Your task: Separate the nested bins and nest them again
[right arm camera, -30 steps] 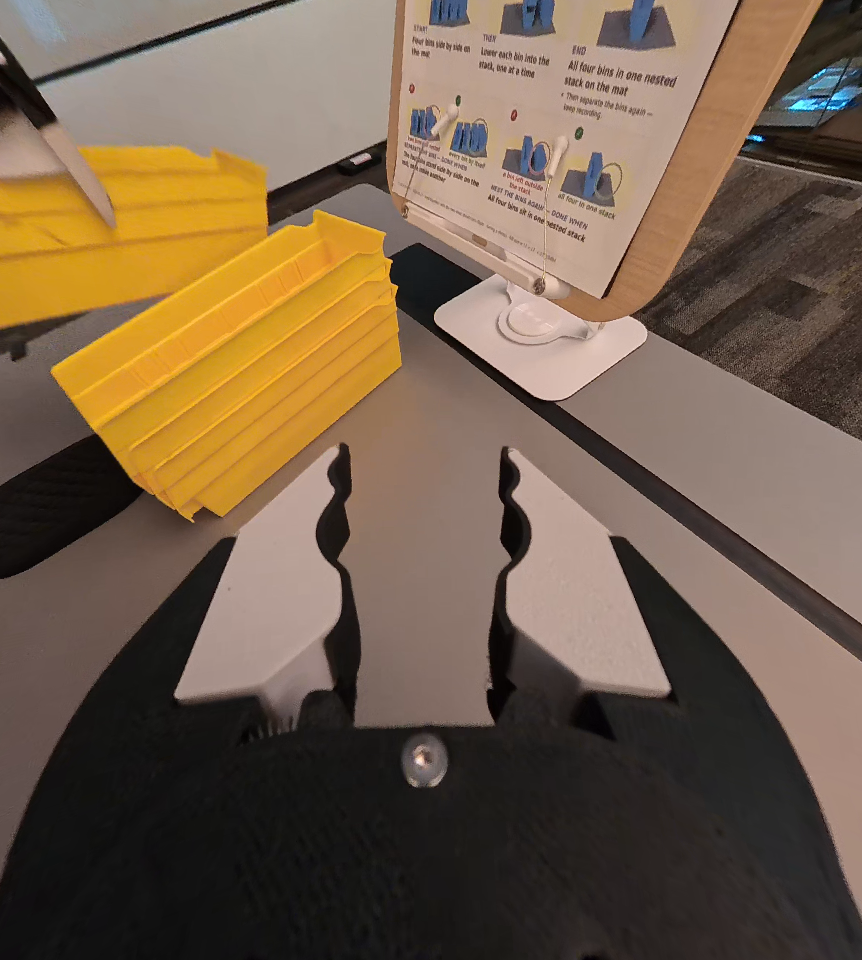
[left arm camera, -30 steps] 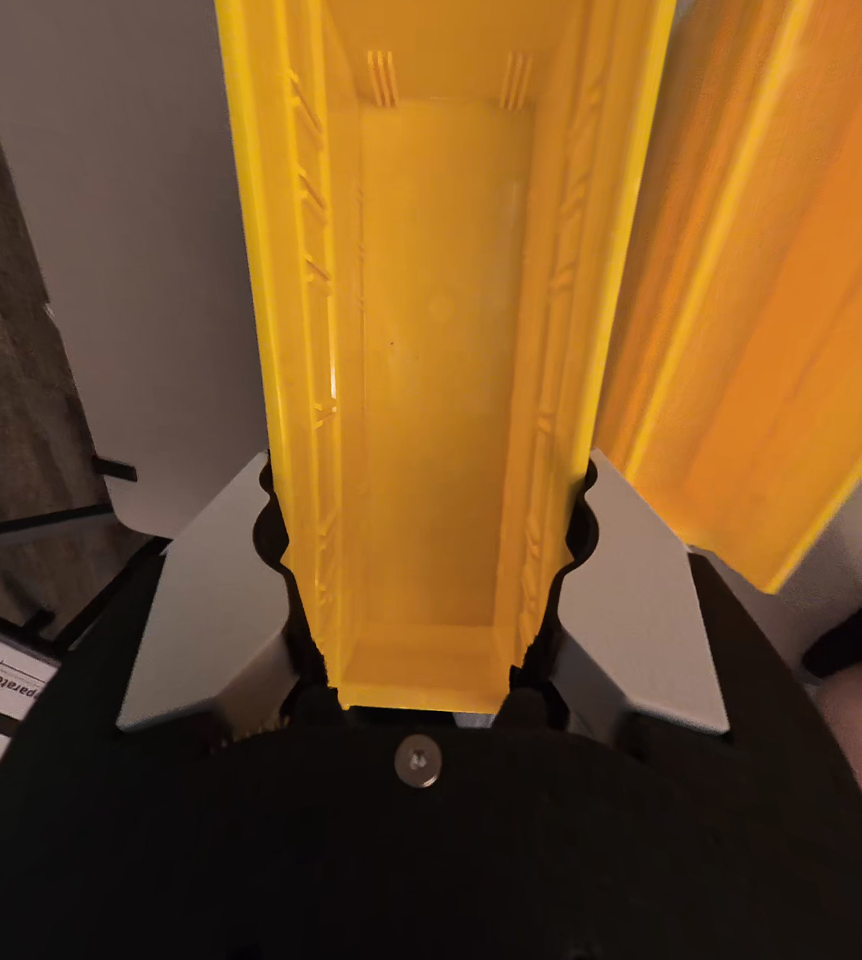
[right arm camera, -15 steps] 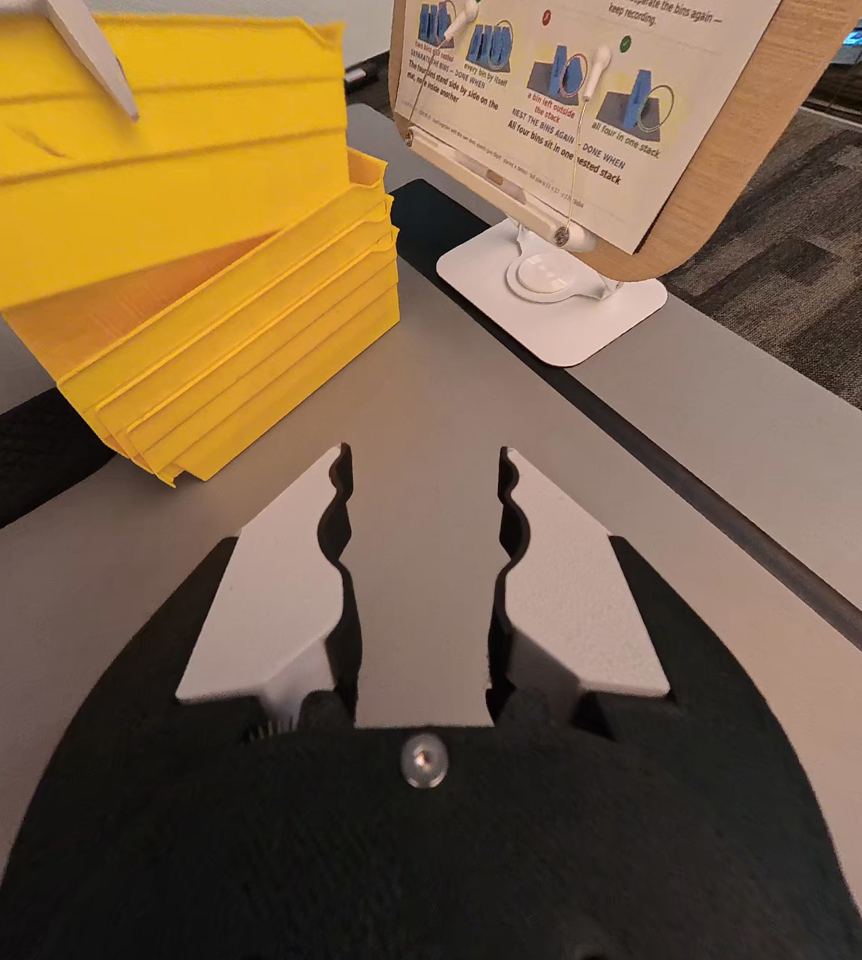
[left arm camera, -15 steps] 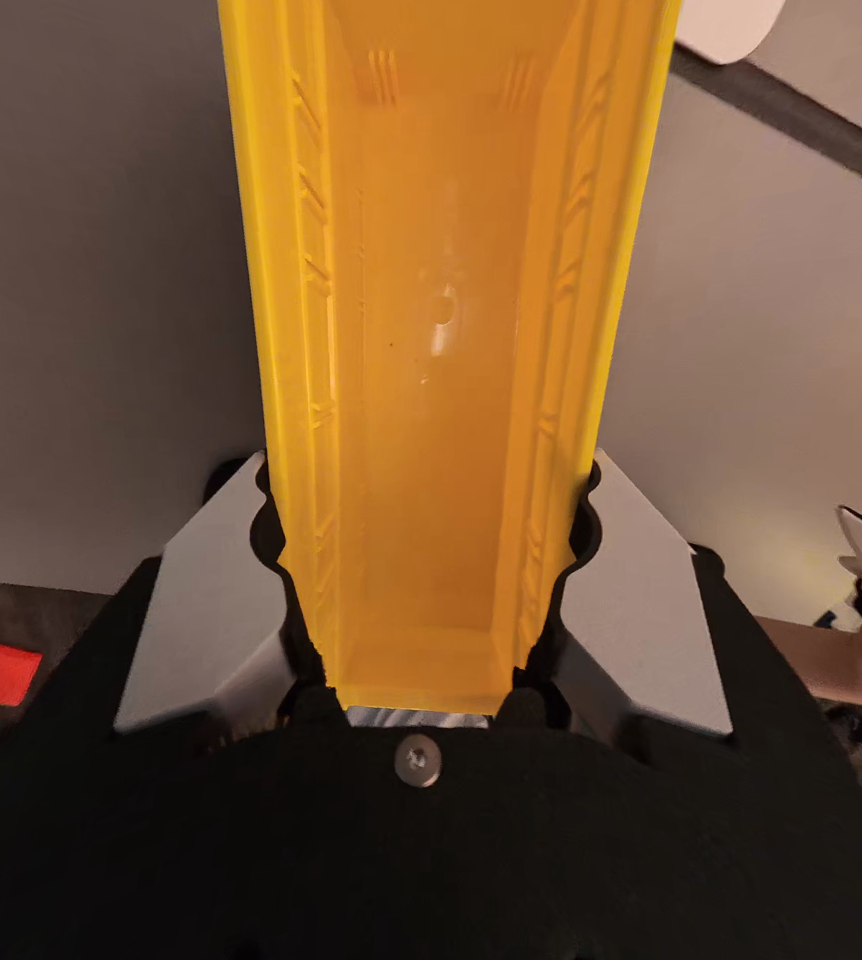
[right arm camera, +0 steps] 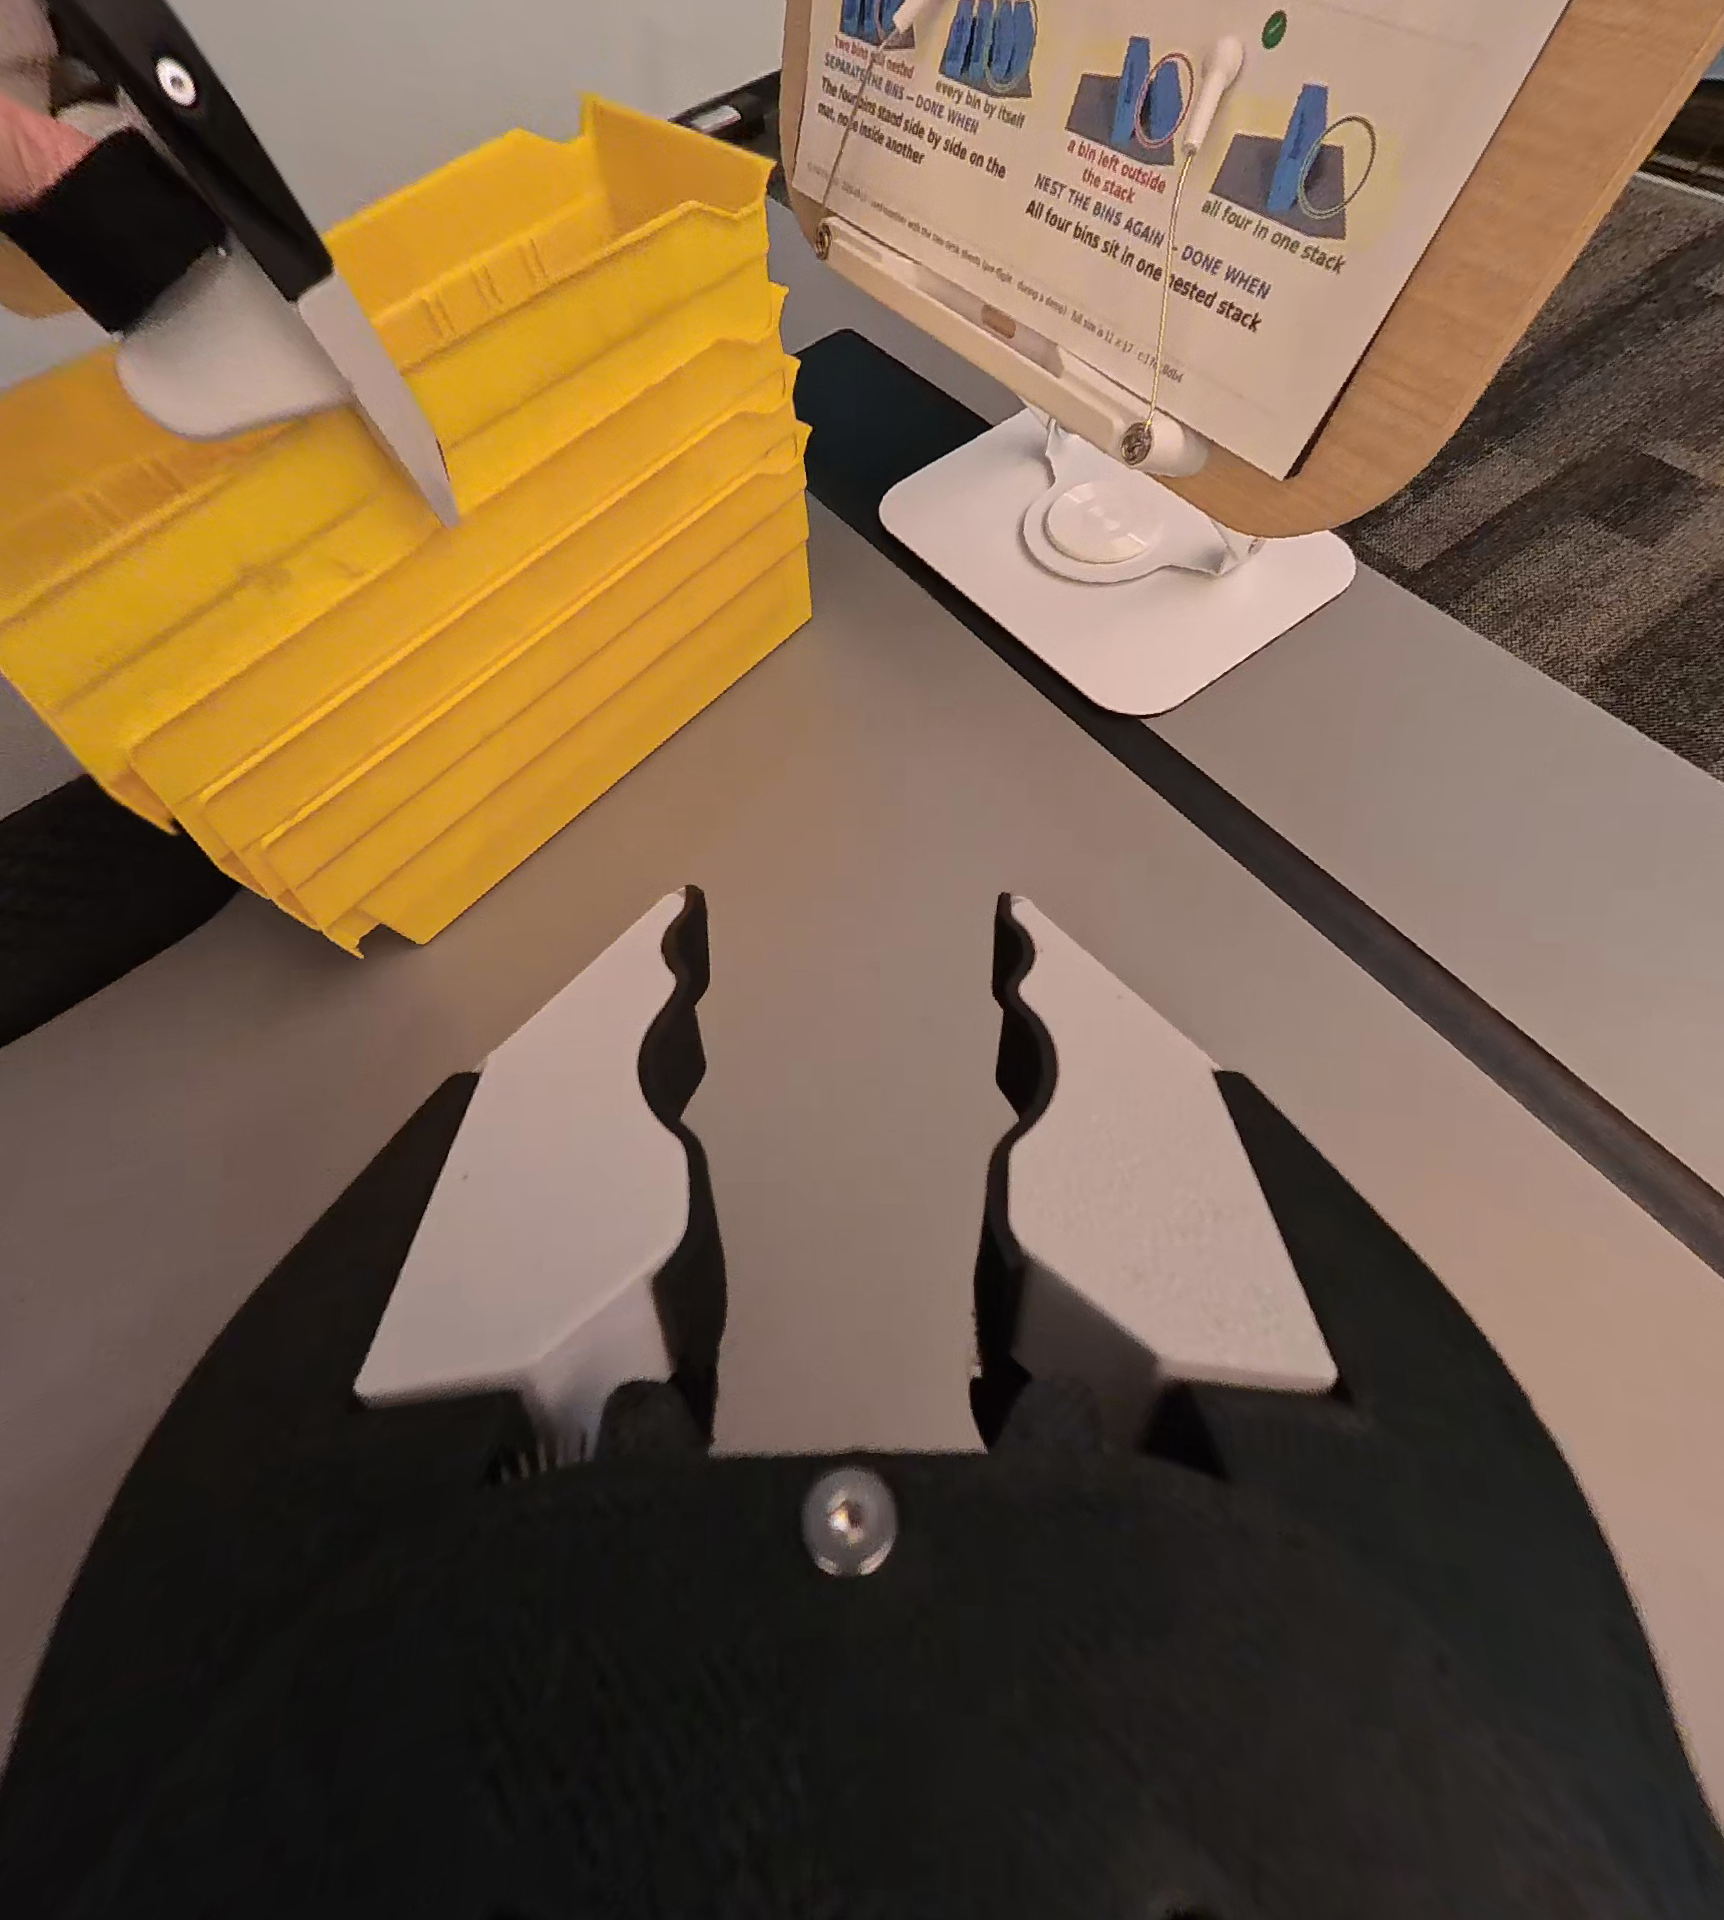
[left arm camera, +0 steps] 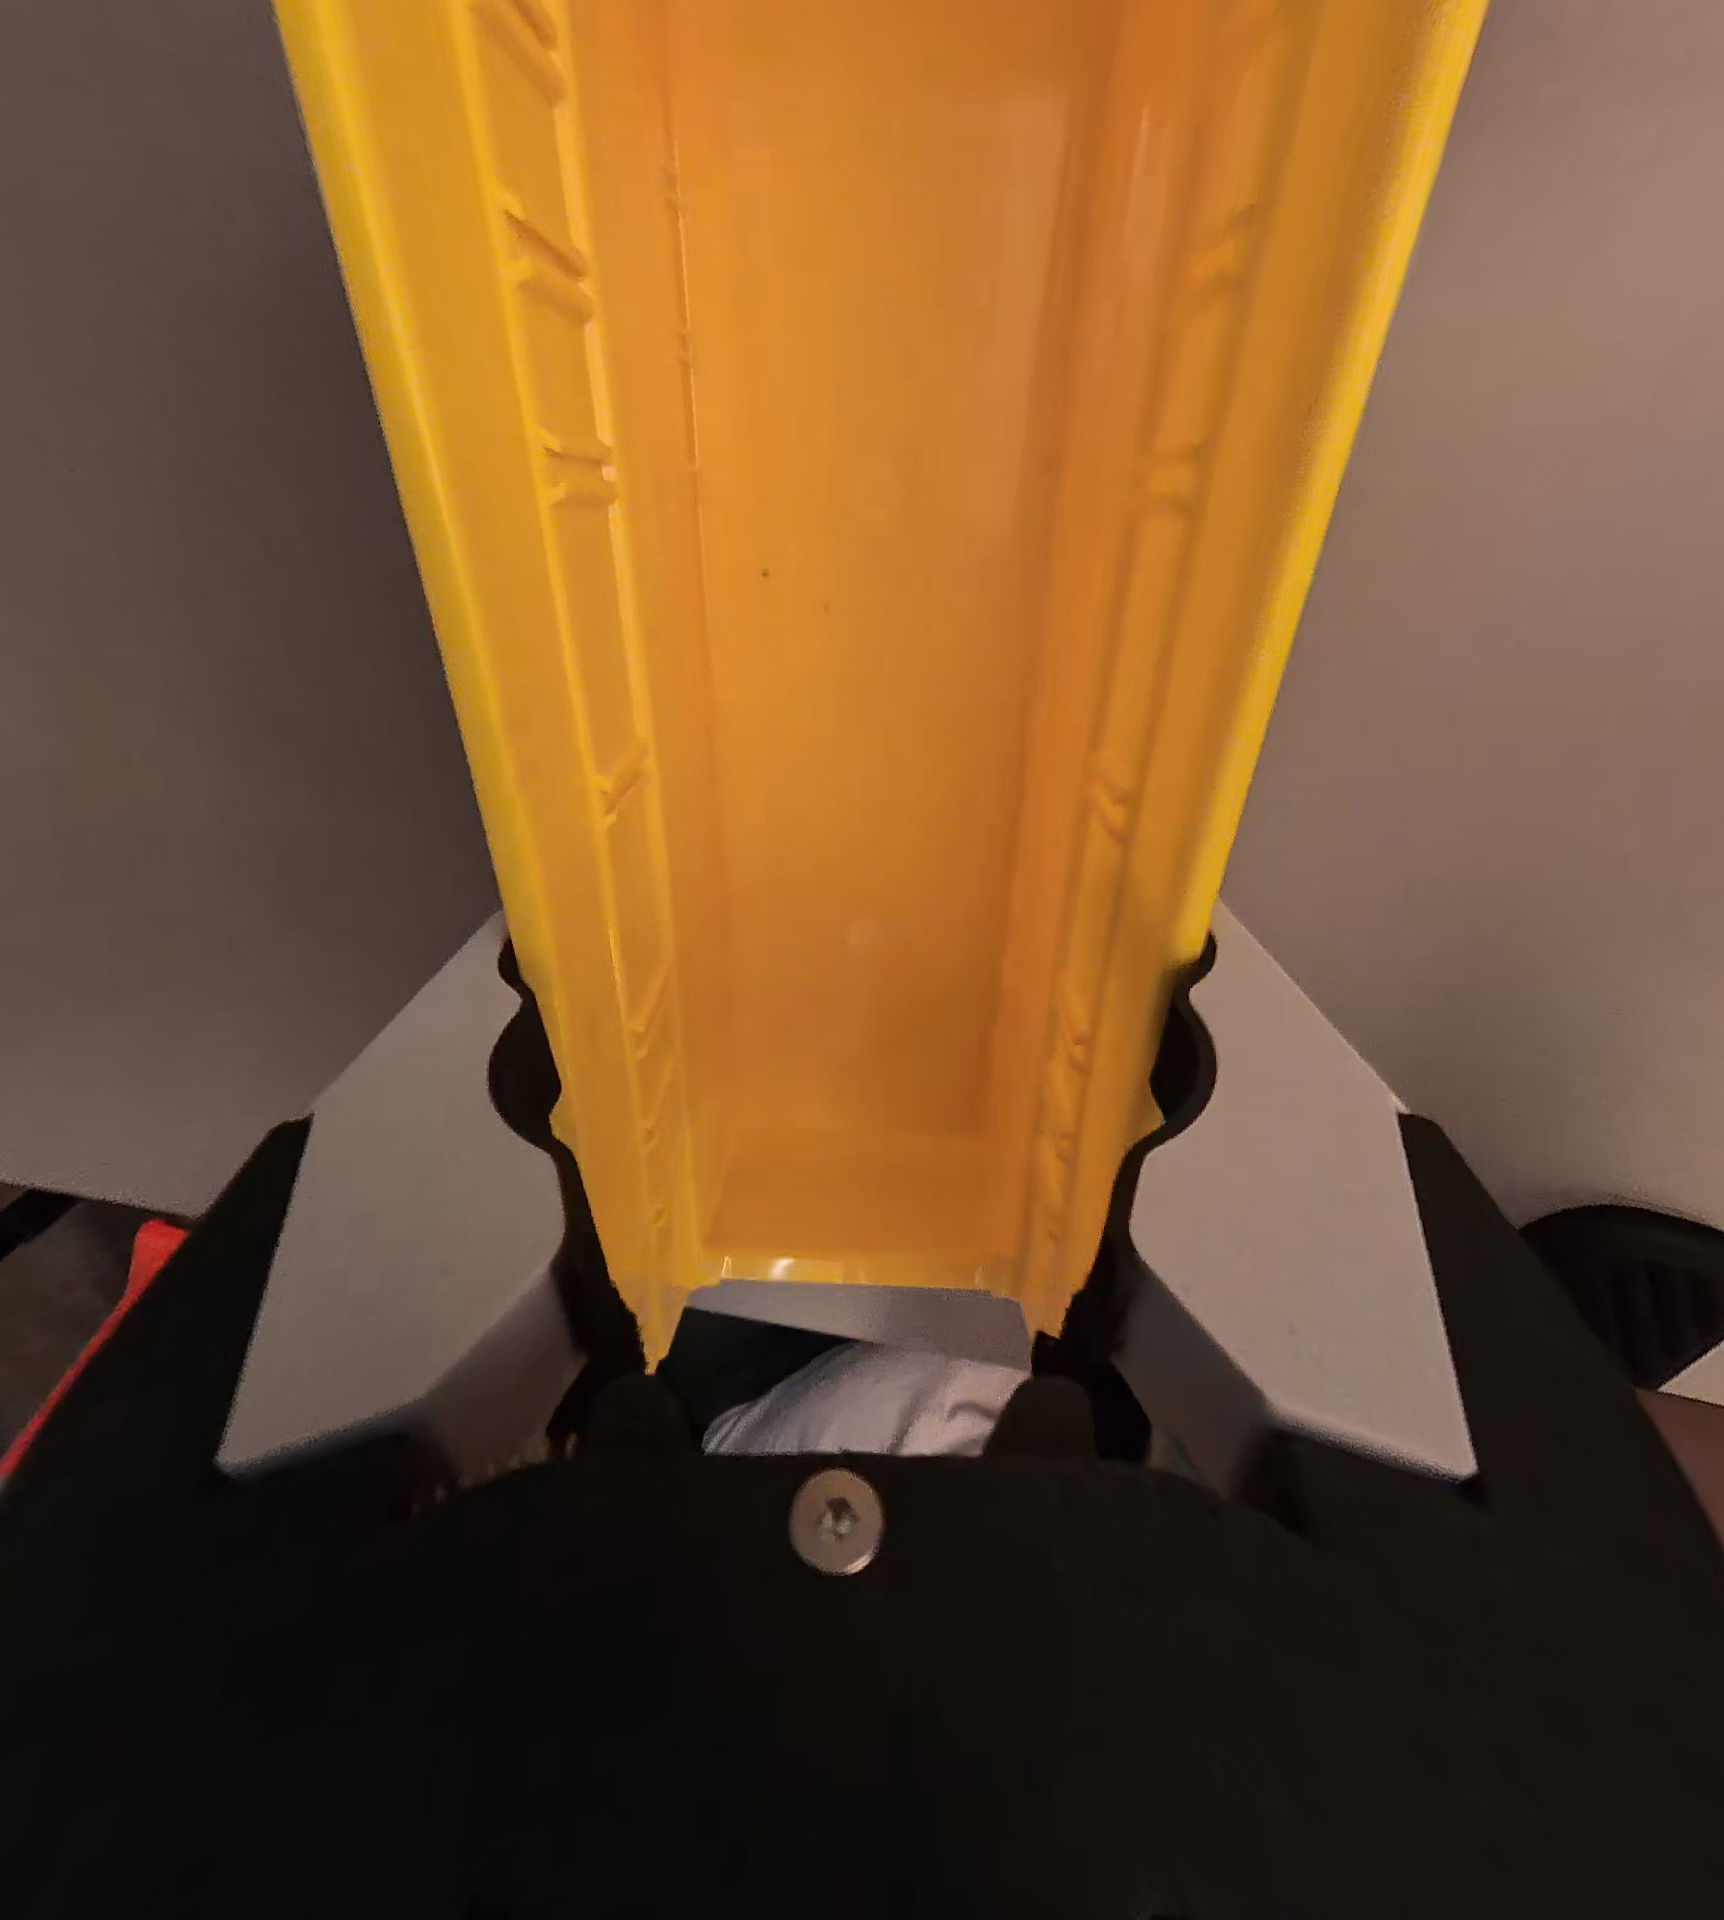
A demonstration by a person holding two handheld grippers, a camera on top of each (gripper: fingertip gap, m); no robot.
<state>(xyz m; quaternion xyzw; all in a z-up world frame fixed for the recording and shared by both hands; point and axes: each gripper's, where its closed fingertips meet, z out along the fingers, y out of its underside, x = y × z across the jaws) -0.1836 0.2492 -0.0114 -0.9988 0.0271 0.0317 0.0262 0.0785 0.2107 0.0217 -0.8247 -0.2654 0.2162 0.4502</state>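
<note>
While the left gripper clamps the near end of one yellow bin, both pads pressed on its outer side walls, the long axis of that bin runs straight forward, away from the gripper, with the open side toward the camera. Nothing lies inside it.

From the right side one sees the same bin sitting on top of the stack of yellow bins, which rests tilted on the grey table. The top bin seems almost lowered into the one below; I judge the nesting nearly done, though how deep it sits I cannot tell.

The right gripper is released, its jaws apart over bare table, with the stack ahead of it and to its left. The left one is the nearer to the bins. Behind the stack to the right stands an instruction board on a white base.
</note>
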